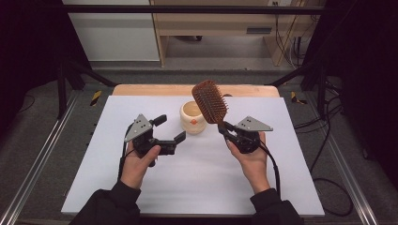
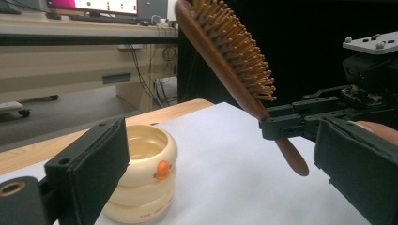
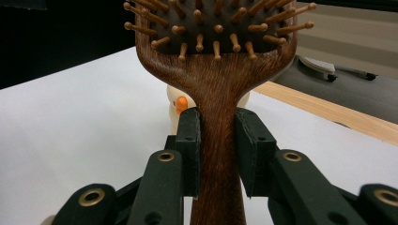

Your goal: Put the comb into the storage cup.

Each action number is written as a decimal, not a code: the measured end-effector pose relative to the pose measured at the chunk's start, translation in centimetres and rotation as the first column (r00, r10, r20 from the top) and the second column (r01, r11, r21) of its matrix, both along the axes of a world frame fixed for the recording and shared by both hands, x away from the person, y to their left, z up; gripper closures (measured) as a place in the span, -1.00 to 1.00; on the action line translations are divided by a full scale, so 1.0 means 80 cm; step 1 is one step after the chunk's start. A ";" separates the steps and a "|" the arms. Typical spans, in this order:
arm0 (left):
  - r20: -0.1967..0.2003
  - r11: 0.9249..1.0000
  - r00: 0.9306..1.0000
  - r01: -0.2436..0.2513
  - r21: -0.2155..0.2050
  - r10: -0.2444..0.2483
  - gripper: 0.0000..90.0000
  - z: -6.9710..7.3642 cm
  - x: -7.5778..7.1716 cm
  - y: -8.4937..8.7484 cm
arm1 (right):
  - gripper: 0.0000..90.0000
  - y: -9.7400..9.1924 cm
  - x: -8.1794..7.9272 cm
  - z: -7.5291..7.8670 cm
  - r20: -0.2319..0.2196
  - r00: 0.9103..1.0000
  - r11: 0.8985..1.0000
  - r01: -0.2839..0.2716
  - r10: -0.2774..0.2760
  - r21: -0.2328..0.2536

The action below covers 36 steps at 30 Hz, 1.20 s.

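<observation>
Two grippers are at work over the white sheet, and we judge the job about half done. Our right gripper has its jaws clamped on the handle of the wooden hairbrush, which is off the table, tilted up and away with its bristles toward us, just right of the cream cup. Our left gripper stands with jaws spread and nothing between them, near the cup's left side but not touching it. What we think is left is bringing the brush to the cup, or steadying the cup first. We have plenty of bare sheet in front and to both sides; the wooden table edge lies close behind the cup, so we would keep moves forward of it.
</observation>
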<state>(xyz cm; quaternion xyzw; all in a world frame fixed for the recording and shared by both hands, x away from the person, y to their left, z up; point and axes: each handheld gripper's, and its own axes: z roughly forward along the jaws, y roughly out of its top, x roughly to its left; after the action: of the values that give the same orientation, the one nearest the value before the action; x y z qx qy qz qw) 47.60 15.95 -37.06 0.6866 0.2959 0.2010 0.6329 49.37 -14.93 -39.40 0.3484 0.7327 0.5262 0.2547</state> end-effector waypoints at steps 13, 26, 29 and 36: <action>-0.030 0.998 0.998 0.046 -0.046 -0.047 -0.92 0.016 0.012 -0.035 | 0.61 0.004 -0.008 0.004 0.028 1.000 1.000 -0.011 0.011 0.013; -0.078 0.994 0.995 0.055 -0.097 -0.062 -0.90 0.034 0.035 -0.049 | 0.61 0.021 -0.019 0.006 0.062 0.997 0.999 -0.048 0.046 0.024; -0.093 0.991 0.993 0.056 -0.125 -0.068 -0.88 0.038 0.040 -0.050 | 0.61 0.027 -0.021 0.006 0.069 0.996 0.998 -0.057 0.056 0.022; -0.143 0.978 0.987 0.042 -0.205 -0.073 -0.78 0.047 0.053 -0.045 | 0.61 0.039 -0.025 0.004 0.081 0.994 0.997 -0.075 0.073 0.019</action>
<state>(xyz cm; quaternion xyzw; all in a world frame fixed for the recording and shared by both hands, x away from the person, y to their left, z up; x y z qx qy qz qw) 51.81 12.35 -33.34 0.6404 0.3413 0.0995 0.6809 47.34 -11.82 -39.12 0.3024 0.7285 0.5569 0.2601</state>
